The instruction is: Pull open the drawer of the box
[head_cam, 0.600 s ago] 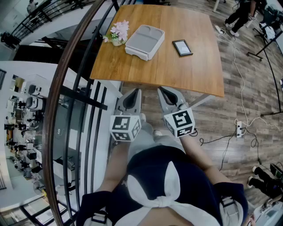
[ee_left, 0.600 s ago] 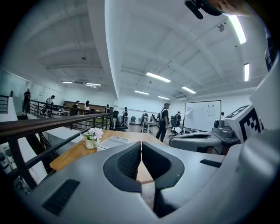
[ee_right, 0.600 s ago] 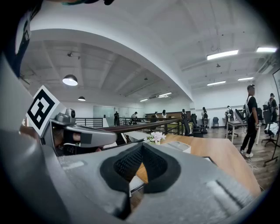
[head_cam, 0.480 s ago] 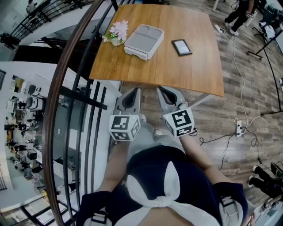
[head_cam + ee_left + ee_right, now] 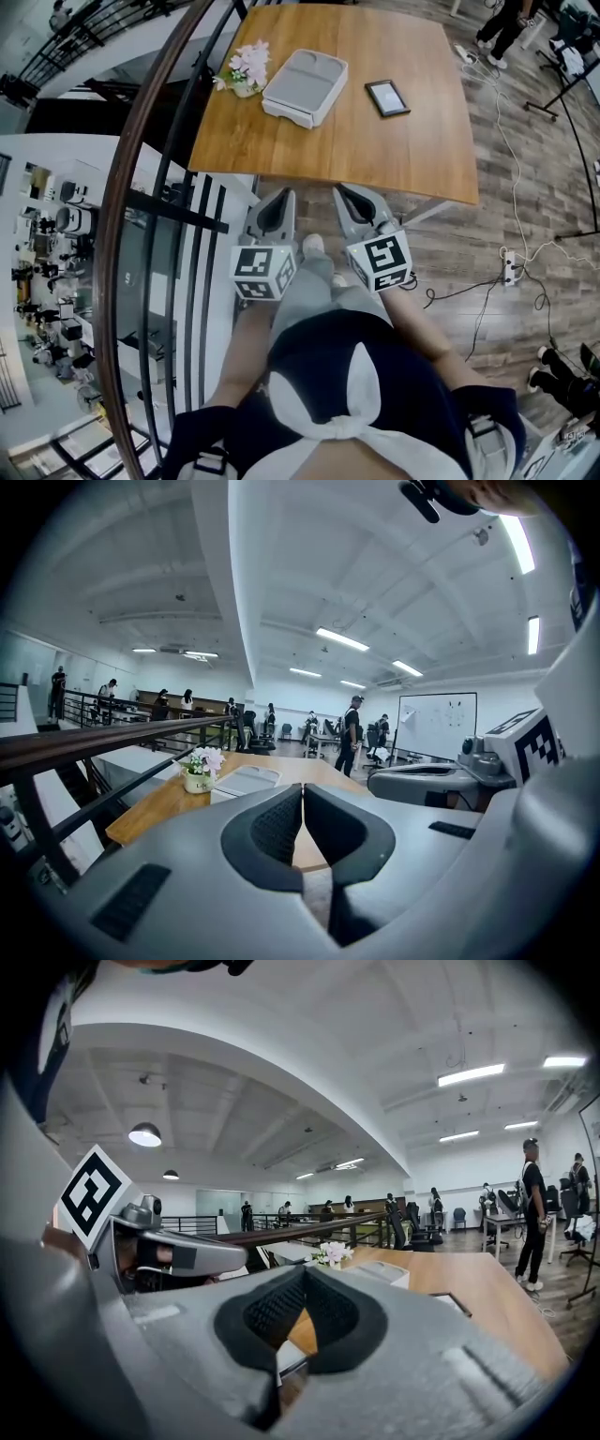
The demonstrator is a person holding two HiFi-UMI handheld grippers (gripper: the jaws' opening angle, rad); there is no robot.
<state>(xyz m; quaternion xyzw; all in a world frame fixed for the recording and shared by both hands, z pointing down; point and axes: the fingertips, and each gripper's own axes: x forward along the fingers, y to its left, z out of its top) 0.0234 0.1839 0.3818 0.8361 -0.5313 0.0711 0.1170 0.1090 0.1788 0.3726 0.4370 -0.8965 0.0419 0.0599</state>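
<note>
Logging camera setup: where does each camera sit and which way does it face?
Head view: on the head, steeply down at the table; left gripper, right gripper, torso show.
Left gripper view: along its own shut jaws toward the table; right gripper at right.
Right gripper view: along its shut jaws toward the table; left gripper at left.
Shared: box and flowers in all three.

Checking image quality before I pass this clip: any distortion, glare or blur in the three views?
Head view: heavy fisheye bends the brown handrail into an arc; the wooden table is evenly lit and sharp. Left gripper view: black vignette at the corners, ceiling strip light blown out. Right gripper view: same vignette, round ceiling lamp glaring.
</note>
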